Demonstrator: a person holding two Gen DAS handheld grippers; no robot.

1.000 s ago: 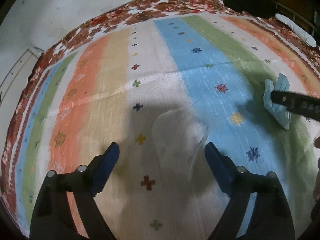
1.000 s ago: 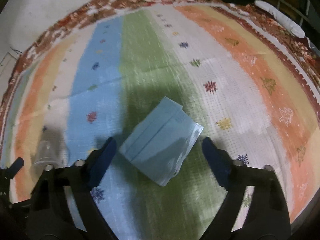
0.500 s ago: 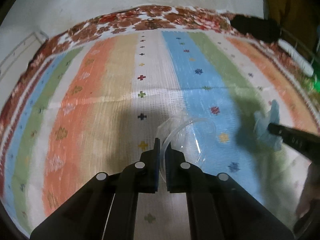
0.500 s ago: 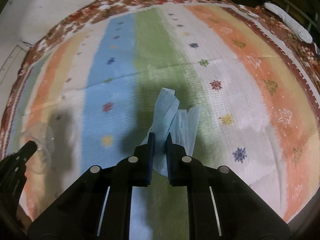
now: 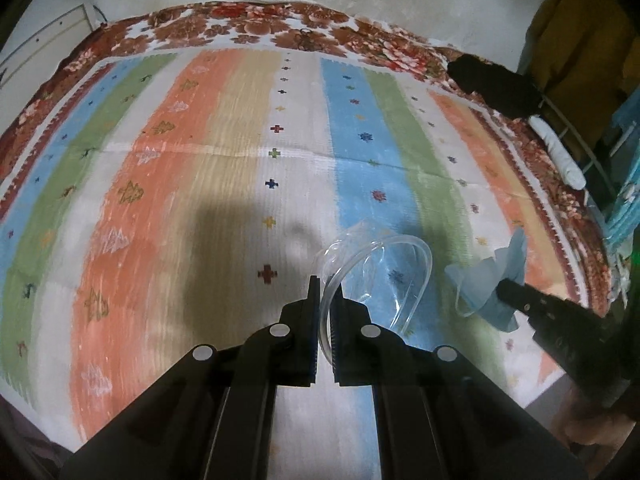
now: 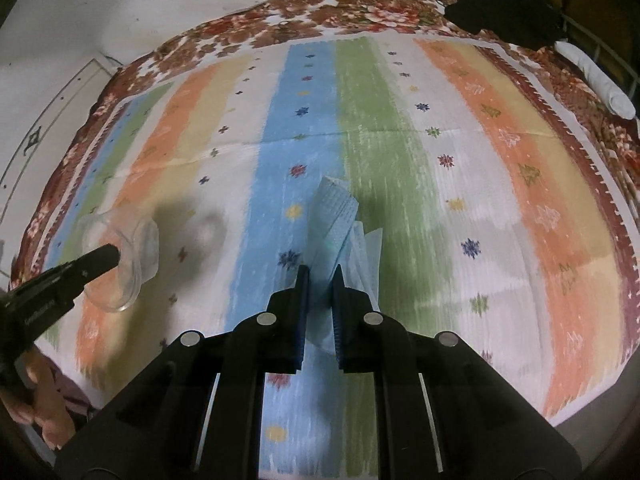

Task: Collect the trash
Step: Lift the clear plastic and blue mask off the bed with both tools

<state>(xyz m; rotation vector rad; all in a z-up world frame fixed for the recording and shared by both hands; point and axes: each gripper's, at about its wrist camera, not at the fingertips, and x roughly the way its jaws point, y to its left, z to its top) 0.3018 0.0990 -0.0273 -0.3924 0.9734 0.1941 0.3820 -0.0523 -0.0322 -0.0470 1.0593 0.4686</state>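
Left wrist view: the left gripper (image 5: 325, 300) pinches the rim of a clear plastic cup (image 5: 372, 276) held above the striped blanket (image 5: 168, 200), so carry it level and steady, since the thin wall could slip or buckle. The right gripper (image 6: 320, 280) is pinched on a crumpled, pale-blue paper napkin (image 6: 340, 224), which hangs limp over the blanket's green stripe.
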